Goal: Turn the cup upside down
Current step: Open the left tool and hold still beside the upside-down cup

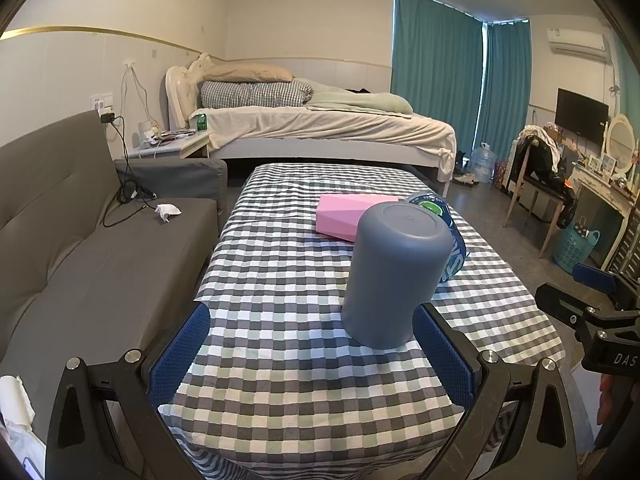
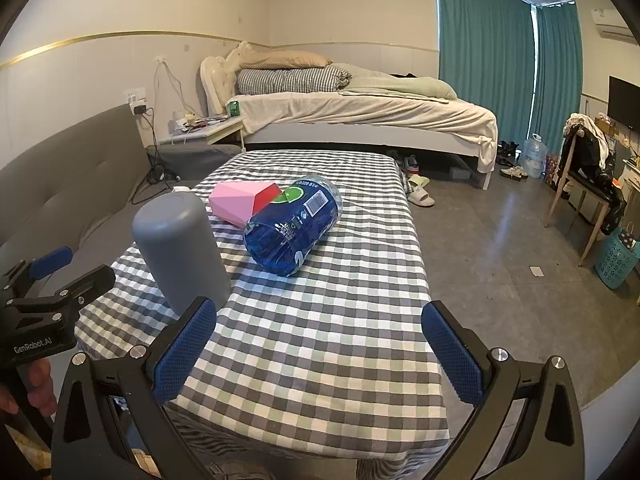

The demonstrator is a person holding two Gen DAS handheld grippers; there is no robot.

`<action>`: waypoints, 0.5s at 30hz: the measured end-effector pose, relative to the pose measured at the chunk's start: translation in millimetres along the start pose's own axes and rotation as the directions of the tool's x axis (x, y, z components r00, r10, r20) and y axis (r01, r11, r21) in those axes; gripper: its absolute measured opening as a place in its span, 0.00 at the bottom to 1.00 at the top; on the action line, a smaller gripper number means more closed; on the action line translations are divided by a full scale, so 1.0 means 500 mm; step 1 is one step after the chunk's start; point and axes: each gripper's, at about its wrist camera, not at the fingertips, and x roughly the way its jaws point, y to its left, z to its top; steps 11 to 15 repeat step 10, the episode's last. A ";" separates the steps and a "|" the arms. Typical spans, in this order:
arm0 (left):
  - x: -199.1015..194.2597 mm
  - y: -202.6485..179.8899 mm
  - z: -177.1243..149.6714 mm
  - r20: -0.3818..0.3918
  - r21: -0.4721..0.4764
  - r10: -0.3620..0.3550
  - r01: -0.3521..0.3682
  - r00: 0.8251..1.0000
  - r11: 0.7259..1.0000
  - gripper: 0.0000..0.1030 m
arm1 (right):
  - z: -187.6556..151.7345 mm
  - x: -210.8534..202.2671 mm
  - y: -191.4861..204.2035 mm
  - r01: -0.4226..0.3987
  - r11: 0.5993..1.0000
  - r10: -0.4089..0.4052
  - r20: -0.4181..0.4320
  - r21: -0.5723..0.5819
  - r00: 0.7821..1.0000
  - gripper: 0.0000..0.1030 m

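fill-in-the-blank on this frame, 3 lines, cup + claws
The grey cup stands on the checked tablecloth with its base facing ____.
Both the left claw and the right claw have their jaws ____.
Behind the cup, the blue bottle lies on its ____.

Missing words: up; open; side

"GenRobot.AI" stood in white letters on the black body of the left gripper, seen from the right wrist view. The right gripper bore the cut-off letters "DAS". The blue bottle carried a barcode label, its print too small to read.
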 end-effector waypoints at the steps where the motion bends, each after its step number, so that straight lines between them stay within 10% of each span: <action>1: 0.000 0.001 -0.001 0.001 -0.001 -0.001 0.001 1.000 1.000 1.00 | 0.000 0.000 0.000 0.001 1.000 -0.001 -0.001 0.001 1.000 1.00; 15: 0.002 0.008 -0.005 -0.004 0.001 0.021 -0.021 1.000 1.000 1.00 | 0.000 0.004 -0.002 -0.002 1.000 0.002 -0.009 0.006 1.000 1.00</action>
